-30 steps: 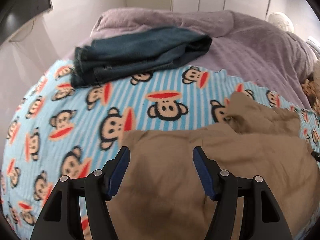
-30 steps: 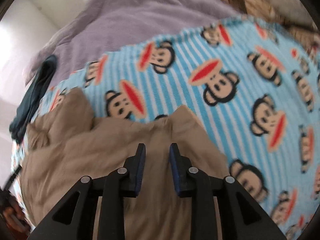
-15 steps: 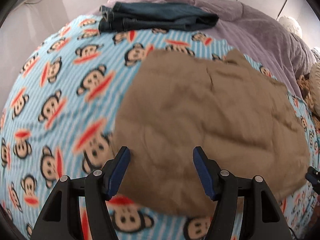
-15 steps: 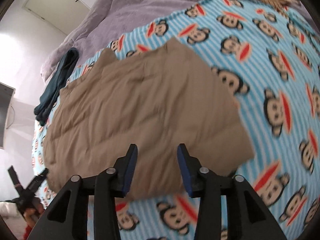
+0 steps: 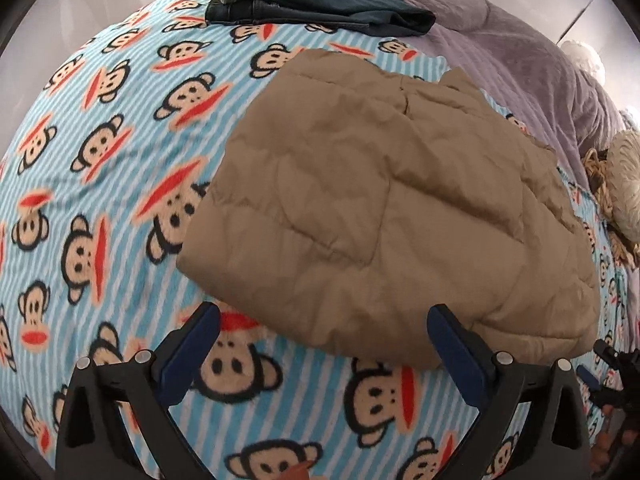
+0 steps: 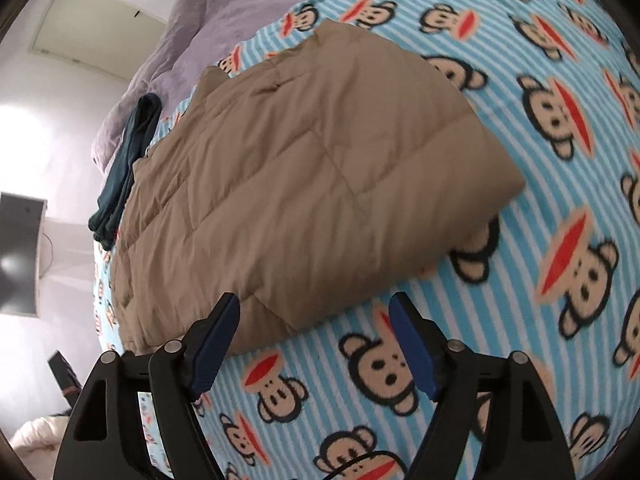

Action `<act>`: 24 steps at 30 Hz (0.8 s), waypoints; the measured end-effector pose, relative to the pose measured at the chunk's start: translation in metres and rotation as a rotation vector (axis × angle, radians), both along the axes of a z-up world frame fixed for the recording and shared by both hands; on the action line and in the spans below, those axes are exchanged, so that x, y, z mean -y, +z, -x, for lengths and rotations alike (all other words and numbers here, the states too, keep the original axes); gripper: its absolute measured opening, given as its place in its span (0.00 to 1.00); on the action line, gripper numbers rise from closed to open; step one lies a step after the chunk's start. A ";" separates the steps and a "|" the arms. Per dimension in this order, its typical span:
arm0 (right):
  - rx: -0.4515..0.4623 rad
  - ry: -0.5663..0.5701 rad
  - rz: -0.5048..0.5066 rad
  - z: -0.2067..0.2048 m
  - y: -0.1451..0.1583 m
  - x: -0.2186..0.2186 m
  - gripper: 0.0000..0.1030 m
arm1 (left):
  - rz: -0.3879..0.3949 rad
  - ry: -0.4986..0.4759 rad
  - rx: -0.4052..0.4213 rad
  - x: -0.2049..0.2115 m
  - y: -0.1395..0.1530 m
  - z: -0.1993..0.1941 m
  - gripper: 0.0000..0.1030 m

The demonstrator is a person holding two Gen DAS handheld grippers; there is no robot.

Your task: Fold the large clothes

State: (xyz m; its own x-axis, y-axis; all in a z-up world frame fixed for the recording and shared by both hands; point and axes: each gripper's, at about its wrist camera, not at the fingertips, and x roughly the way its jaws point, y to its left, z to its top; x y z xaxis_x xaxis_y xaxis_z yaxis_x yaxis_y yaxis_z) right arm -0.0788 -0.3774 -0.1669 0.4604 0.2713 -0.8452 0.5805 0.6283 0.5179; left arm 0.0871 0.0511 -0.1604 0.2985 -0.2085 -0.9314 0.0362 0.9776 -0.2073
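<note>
1. The work surface was a bed covered by a blue-and-white striped blanket (image 5: pixel 120 200) printed with monkey faces; a lilac quilt (image 5: pixel 520 48) lay bunched along its far side, against pale walls.
2. A tan quilted garment (image 5: pixel 380 208) lay flat near the middle of the blanket, folded into a rough rectangle with stitched panel lines showing across its top face. In the right wrist view the same garment (image 6: pixel 304 176) reached from the left edge of the bed toward the centre, its near right corner resting on the stripes.
3. A folded pair of dark blue jeans (image 5: pixel 312 8) lay at the far edge of the blanket, partly on the quilt, apart from the tan garment.
4. The left gripper (image 5: pixel 324 344) hung above the garment's near edge with its blue-padded fingers set wide apart and nothing between them; whether the pads touched the fabric could not be told.
5. The right gripper (image 6: pixel 314 344) hung over the near edge as well, fingers likewise spread and empty, the left pad over the garment's hem and the right pad over bare blanket.
6. A dark screen (image 6: pixel 20 252) was mounted on the wall at the left of the right wrist view.
7. A cream knitted cushion (image 5: pixel 624 184) sat at the right edge of the bed.
</note>
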 end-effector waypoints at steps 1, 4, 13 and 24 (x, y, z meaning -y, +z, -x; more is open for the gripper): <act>0.001 -0.010 -0.019 0.003 -0.002 0.000 0.84 | 0.010 0.002 -0.006 0.000 -0.003 0.003 1.00; 0.007 -0.041 -0.052 0.011 -0.008 0.001 0.88 | 0.048 0.013 -0.033 -0.002 -0.009 0.006 1.00; 0.050 -0.149 -0.214 0.025 -0.032 0.007 1.00 | 0.203 0.105 -0.093 -0.015 -0.029 0.006 1.00; 0.066 -0.175 -0.351 0.017 -0.056 0.011 1.00 | 0.349 0.209 -0.120 -0.038 -0.048 0.005 1.00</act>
